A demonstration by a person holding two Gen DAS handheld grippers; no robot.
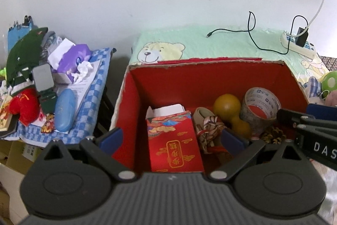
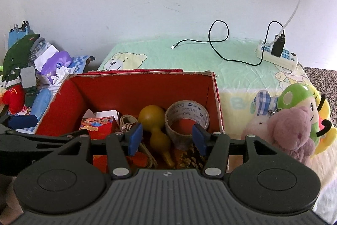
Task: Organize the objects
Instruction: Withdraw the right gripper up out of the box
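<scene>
Both grippers hover over the red cardboard box (image 1: 210,77), jaws apart, nothing held.

Left gripper (image 1: 171,138) spread wide above the red packet (image 1: 174,144), which stands at the box's left side. Right gripper (image 2: 167,136) open above the yellow gourd (image 2: 157,125) and tape roll (image 2: 186,119), which lie side by side and appear to touch. A pine cone (image 2: 189,156) sits in the near right corner. Plush toys (image 2: 294,125) lie on the bear-print cloth (image 2: 231,69), right of the box.
</scene>
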